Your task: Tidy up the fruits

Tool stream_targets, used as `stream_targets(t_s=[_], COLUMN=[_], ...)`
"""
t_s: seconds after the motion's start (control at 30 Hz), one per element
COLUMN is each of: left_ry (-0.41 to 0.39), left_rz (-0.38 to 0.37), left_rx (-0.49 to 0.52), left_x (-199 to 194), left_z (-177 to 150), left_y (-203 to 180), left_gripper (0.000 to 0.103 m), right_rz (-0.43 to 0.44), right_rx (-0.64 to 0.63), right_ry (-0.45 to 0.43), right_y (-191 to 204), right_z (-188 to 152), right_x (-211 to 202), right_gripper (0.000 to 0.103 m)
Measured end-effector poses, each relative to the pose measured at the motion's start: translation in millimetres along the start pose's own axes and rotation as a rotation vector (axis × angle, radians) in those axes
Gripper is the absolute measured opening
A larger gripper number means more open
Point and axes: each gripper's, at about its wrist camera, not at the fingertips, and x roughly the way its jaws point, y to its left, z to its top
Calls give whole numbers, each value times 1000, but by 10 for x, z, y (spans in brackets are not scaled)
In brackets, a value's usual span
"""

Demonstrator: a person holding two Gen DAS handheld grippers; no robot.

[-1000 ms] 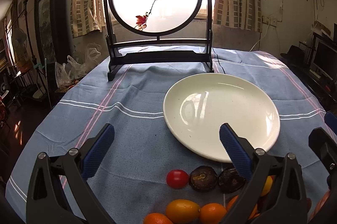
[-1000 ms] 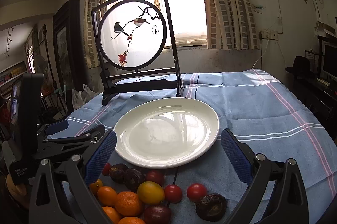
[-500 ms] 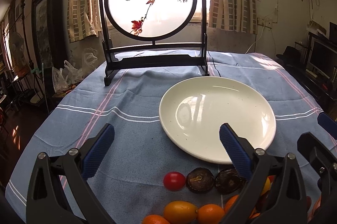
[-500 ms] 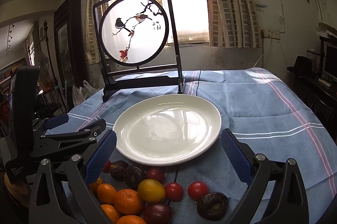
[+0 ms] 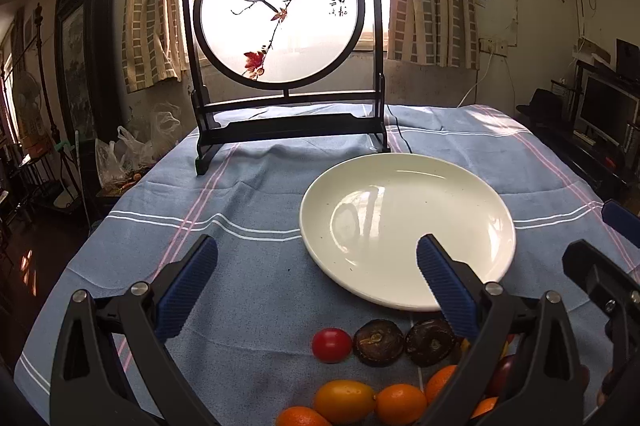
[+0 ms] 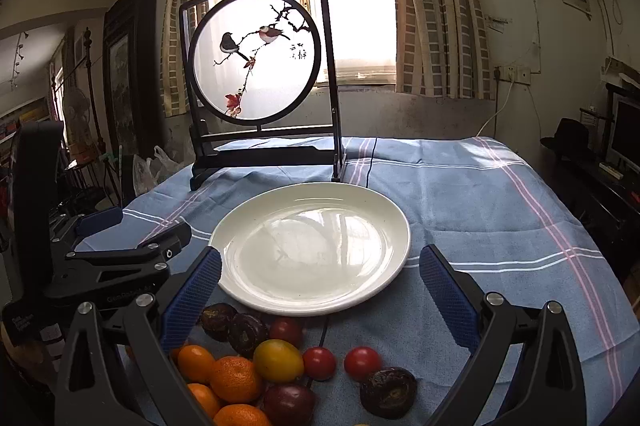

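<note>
An empty white plate (image 5: 408, 226) sits on the blue cloth; it also shows in the right wrist view (image 6: 312, 250). Near its front edge lies a pile of fruit: a red cherry tomato (image 5: 332, 344), two dark wrinkled fruits (image 5: 378, 342), yellow and orange citrus (image 5: 344, 396). The right wrist view shows oranges (image 6: 236, 378), a yellow fruit (image 6: 279, 360), red tomatoes (image 6: 362, 363) and a dark fruit (image 6: 388, 392). My left gripper (image 5: 316, 278) is open and empty above the cloth. My right gripper (image 6: 320, 290) is open and empty above the fruit.
A black-framed round bird screen (image 5: 280, 25) stands at the back of the table (image 5: 256, 185). The left gripper's body (image 6: 120, 262) is at the left in the right wrist view. Furniture and plastic bags (image 5: 132, 149) lie beyond the table's left edge.
Both views have tilted up and drawn back slightly, so the plate and screen sit lower in frame. Both grippers remain open. The fruit has not moved.
</note>
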Motion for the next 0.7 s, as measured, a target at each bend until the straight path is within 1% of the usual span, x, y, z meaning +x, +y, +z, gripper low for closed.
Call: stream_targets(t_s=[0.1,0.23,0.3,0.4,0.47,0.57,0.63,0.7], left_ry=[-16,0,-2,13,36,108,152,180], left_rz=[3,10,13,-12,-35,-76,-96,-118], left_rx=[15,42,63,82,97,119,142,180], left_x=[-113,-211,-299,-436,-498,-514,-488,-450], left_z=[-48,-130,-179,-252,-326,-482,-599,-712], left_y=[77,158,215,387,510,640,653,602], left_gripper=[98,98,98,98,98,98,98,98], right_rz=[22,25,24,25,25,47,60,66], right_rx=[-17,-43,-50,-91,-119,-131,-133,-147], right_ry=[50,122,148,209,248,315,350,388], right_y=[-72,-144,-168,-184,-194,-203,-195,-167], right_z=[40,-8,-77,-258,-393,-599,-725,-860], right_x=[-123,-290,-400,-550,-640,-711,-711,-669], right_gripper=[99,99,99,99,99,99,99,99])
